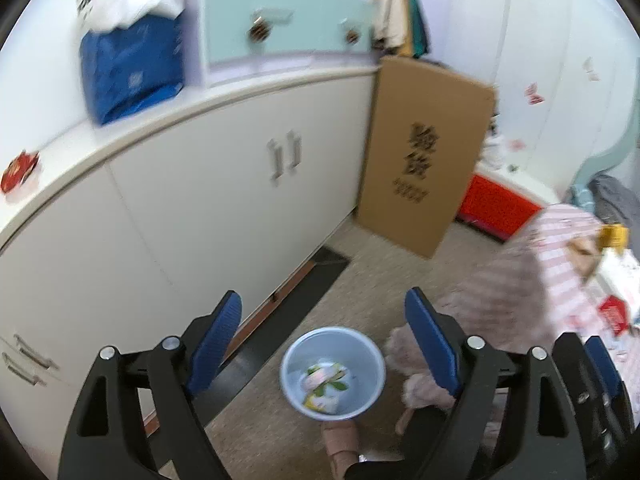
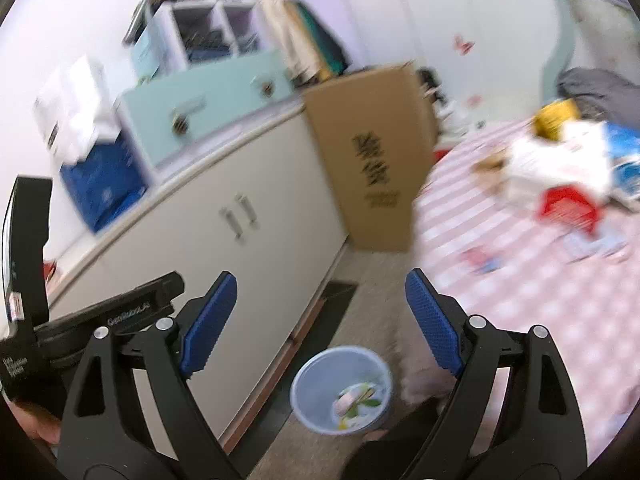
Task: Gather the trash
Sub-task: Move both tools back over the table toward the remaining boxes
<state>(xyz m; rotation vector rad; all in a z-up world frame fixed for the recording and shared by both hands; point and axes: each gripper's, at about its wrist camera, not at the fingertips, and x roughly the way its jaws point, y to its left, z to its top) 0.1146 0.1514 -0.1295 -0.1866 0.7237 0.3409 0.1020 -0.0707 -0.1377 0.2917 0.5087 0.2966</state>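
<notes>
A pale blue trash bin (image 1: 362, 354) stands on the floor below both grippers, with crumpled wrappers (image 1: 324, 380) lying in it. The right wrist view shows the same bin (image 2: 316, 380) and wrappers (image 2: 354, 398). My left gripper (image 1: 324, 300) is open above the bin, with nothing between its blue pads. My right gripper (image 2: 320, 280) is open too and holds nothing. More litter lies on the pink checked bed (image 2: 520, 300): a red packet (image 2: 568, 204), a white bag (image 2: 560, 164) and a yellow item (image 2: 556, 120). A red wrapper (image 1: 18, 172) sits on the cabinet top.
A long white cabinet (image 1: 200, 208) runs along the left, carrying a blue bag (image 1: 132, 68) and a mint drawer unit (image 1: 280, 24). A tall cardboard box (image 1: 424, 152) leans at its end. A person's slippered foot (image 1: 340, 448) is beside the bin. Both views are motion-blurred.
</notes>
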